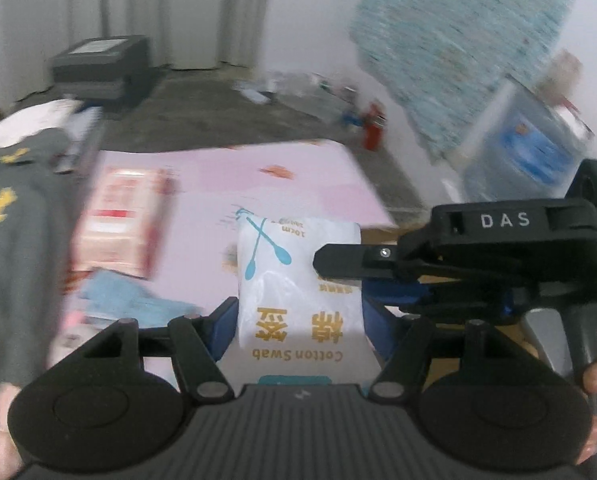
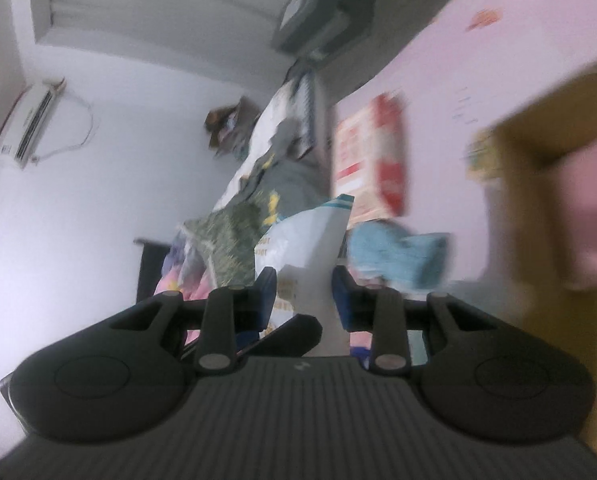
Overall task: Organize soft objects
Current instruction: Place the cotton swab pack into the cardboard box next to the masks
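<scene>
A white bag of cotton swabs with blue and gold print hangs in the air above the pink mat. My left gripper is shut on its lower part, with a blue pad on each side. My right gripper reaches in from the right and pinches the bag's right edge. In the right wrist view the same bag stands crumpled between the blue pads of my right gripper, which is shut on it. Both views are blurred by motion.
On the mat lie a red and white pack and a light blue cloth. A grey garment with yellow marks lies to the left. A cardboard box stands at the right, and a water bottle and a red extinguisher stand on the floor beyond.
</scene>
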Action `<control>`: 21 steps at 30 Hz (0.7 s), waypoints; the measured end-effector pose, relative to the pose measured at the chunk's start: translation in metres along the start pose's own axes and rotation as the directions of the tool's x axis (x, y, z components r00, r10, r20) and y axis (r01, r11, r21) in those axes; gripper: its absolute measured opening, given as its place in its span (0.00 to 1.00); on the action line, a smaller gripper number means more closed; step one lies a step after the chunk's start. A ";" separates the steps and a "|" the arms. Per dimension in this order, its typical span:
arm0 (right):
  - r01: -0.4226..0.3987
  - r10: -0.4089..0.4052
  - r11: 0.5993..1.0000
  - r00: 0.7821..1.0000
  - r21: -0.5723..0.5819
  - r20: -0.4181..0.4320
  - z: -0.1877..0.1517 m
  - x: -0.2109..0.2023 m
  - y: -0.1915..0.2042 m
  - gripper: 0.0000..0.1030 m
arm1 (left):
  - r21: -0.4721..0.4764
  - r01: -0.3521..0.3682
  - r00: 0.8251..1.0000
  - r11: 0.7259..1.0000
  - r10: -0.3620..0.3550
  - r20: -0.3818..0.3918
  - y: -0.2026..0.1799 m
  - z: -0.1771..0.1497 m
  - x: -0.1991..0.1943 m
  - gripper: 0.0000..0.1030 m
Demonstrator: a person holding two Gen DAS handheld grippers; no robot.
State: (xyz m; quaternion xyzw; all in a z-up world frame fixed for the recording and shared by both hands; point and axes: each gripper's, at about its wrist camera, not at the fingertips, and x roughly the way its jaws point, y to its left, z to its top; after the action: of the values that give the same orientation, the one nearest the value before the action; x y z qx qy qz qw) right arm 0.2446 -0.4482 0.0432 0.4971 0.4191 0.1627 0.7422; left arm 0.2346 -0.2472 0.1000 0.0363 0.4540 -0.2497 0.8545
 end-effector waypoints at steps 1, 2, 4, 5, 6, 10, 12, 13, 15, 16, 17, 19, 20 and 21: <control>0.016 -0.016 1.000 1.000 0.007 0.020 0.000 -0.020 -0.010 0.30 | 0.015 0.014 1.000 1.000 -0.014 -0.012 -0.017 -0.003 0.006 0.65; 0.033 -0.033 0.999 0.999 0.012 0.037 0.000 -0.037 -0.018 0.31 | 0.028 0.029 0.999 0.999 -0.028 -0.025 -0.032 -0.005 0.013 0.65; 0.069 -0.071 0.997 0.995 0.030 0.069 0.001 -0.067 -0.039 0.31 | 0.047 0.062 0.997 0.997 -0.059 -0.056 -0.064 -0.010 0.031 0.65; 0.087 -0.090 0.995 0.993 0.041 0.081 0.002 -0.081 -0.049 0.31 | 0.051 0.078 0.995 0.996 -0.074 -0.069 -0.075 -0.012 0.040 0.65; 0.104 -0.108 0.993 0.990 0.052 0.091 0.004 -0.092 -0.060 0.31 | 0.052 0.091 0.993 0.994 -0.087 -0.080 -0.086 -0.014 0.049 0.65; 0.178 -0.188 0.980 0.974 0.091 0.124 0.016 -0.131 -0.099 0.31 | 0.037 0.153 0.982 0.988 -0.147 -0.119 -0.117 -0.013 0.091 0.65; 0.218 -0.230 0.971 0.964 0.095 0.135 0.025 -0.142 -0.114 0.31 | 0.011 0.181 0.976 0.983 -0.179 -0.124 -0.128 -0.013 0.112 0.65; 0.240 -0.251 0.966 0.958 0.095 0.141 0.030 -0.147 -0.120 0.31 | -0.005 0.192 0.974 0.981 -0.191 -0.122 -0.130 -0.011 0.120 0.65; 0.283 -0.292 0.956 0.943 0.081 0.158 0.041 -0.153 -0.130 0.31 | -0.043 0.212 0.971 0.976 -0.215 -0.103 -0.135 -0.008 0.139 0.65; 0.304 -0.312 0.950 0.935 0.069 0.170 0.046 -0.154 -0.133 0.31 | -0.058 0.220 0.970 0.974 -0.224 -0.092 -0.137 -0.007 0.145 0.66; 0.331 -0.334 0.942 0.924 0.052 0.185 0.051 -0.154 -0.136 0.31 | -0.069 0.224 0.970 0.972 -0.229 -0.079 -0.138 -0.007 0.154 0.68; 0.385 -0.379 0.923 0.899 0.015 0.220 0.061 -0.153 -0.137 0.31 | -0.081 0.203 0.976 0.976 -0.208 -0.061 -0.140 -0.009 0.167 0.75; 0.414 -0.400 0.910 0.885 -0.007 0.239 0.064 -0.152 -0.138 0.31 | -0.085 0.189 0.980 0.978 -0.194 -0.054 -0.139 -0.010 0.171 0.80; 0.434 -0.416 0.901 0.874 -0.019 0.251 0.066 -0.153 -0.139 0.31 | -0.086 0.179 0.982 0.980 -0.184 -0.050 -0.140 -0.011 0.174 0.81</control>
State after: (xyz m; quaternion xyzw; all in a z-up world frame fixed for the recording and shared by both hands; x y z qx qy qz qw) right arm 0.1813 -0.6517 0.0019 0.3806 0.4185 -0.0504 0.8231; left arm 0.2424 -0.4346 -0.0221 -0.0328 0.4897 -0.3069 0.8154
